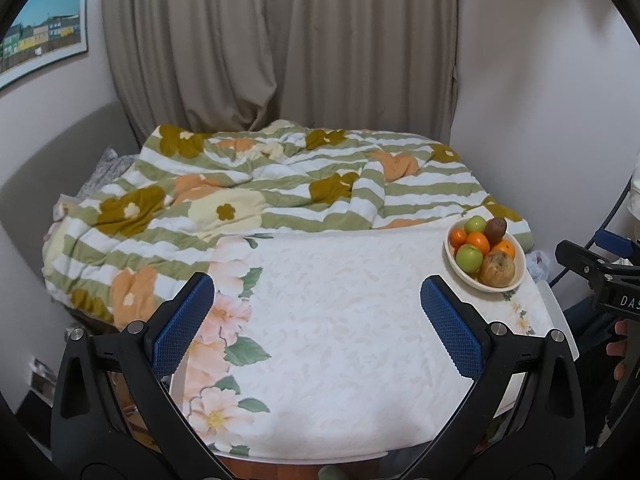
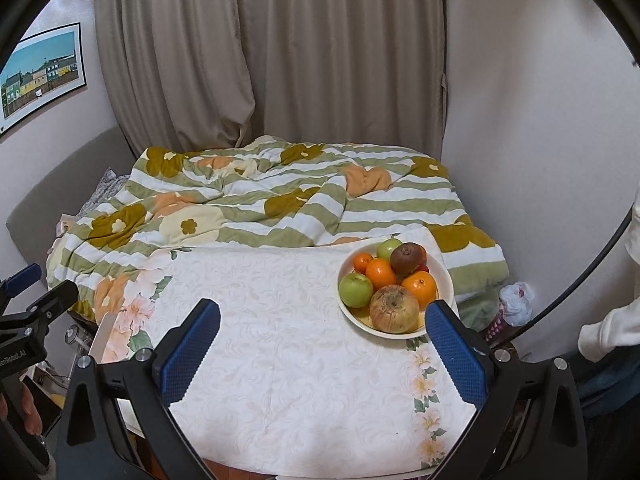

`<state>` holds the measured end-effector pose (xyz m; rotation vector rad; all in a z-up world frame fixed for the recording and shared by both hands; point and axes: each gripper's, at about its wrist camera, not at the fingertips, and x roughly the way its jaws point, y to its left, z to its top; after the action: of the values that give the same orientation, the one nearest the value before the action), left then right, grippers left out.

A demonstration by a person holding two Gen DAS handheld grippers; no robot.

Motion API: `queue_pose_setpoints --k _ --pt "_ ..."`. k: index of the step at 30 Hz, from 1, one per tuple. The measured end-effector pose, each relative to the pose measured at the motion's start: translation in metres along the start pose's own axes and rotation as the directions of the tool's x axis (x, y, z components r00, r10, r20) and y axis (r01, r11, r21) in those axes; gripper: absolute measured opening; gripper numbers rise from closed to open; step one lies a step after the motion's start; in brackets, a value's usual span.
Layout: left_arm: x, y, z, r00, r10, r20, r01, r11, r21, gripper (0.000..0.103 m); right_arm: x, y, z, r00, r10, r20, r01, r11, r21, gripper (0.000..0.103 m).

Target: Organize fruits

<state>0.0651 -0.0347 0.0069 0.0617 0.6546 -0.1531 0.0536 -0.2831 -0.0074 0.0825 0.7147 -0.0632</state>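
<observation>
A cream bowl [image 2: 444,276] [image 1: 518,264] stands at the far right of a table under a white floral cloth [image 2: 288,336] [image 1: 340,320]. Piled in it are two green apples [image 2: 356,289], three oranges [image 2: 419,289], a brown kiwi [image 2: 407,258] and a brownish wrinkled fruit [image 2: 394,309]. My right gripper [image 2: 322,352] is open over the cloth, its right finger just in front of the bowl. My left gripper [image 1: 318,324] is open too, over the cloth's middle, left of the bowl [image 1: 518,264]. Nothing lies between either pair of fingers.
Behind the table is a bed with a green-striped flowered quilt [image 2: 280,200]. Beige curtains [image 2: 280,60] hang at the back and a picture [image 2: 40,76] on the left wall. A plastic bag [image 2: 516,300] lies on the floor at right. A white sleeve [image 2: 608,328] shows at the right edge.
</observation>
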Motion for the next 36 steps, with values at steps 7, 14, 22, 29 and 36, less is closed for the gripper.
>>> queue_pose_setpoints --k 7,14,22,29,36 --pt "-0.0019 0.0040 -0.0005 1.000 -0.001 0.009 0.001 1.000 0.014 0.103 -0.0016 0.0052 0.0007 1.000 -0.014 0.011 0.014 1.000 0.001 0.102" --pt "-0.0037 0.0047 0.0018 1.000 0.006 0.017 -0.007 1.000 0.019 0.103 -0.0015 0.0051 0.0007 1.000 -0.012 0.010 0.012 1.000 0.002 0.102" --pt "-0.0079 0.0063 0.0024 0.999 0.013 0.037 -0.014 1.000 0.014 0.103 -0.0016 0.0054 0.0004 1.000 -0.013 0.010 0.013 1.000 0.001 0.102" --pt "-0.0089 0.0068 0.0019 0.999 0.009 0.037 -0.010 1.000 0.010 0.103 -0.0016 0.0058 0.0000 1.000 -0.013 0.009 0.013 1.000 0.000 0.102" --pt "-0.0107 0.0034 -0.0011 0.999 0.008 0.043 -0.008 1.000 0.009 0.103 -0.0019 0.0063 -0.0003 1.000 -0.015 0.013 0.015 1.000 0.001 0.102"
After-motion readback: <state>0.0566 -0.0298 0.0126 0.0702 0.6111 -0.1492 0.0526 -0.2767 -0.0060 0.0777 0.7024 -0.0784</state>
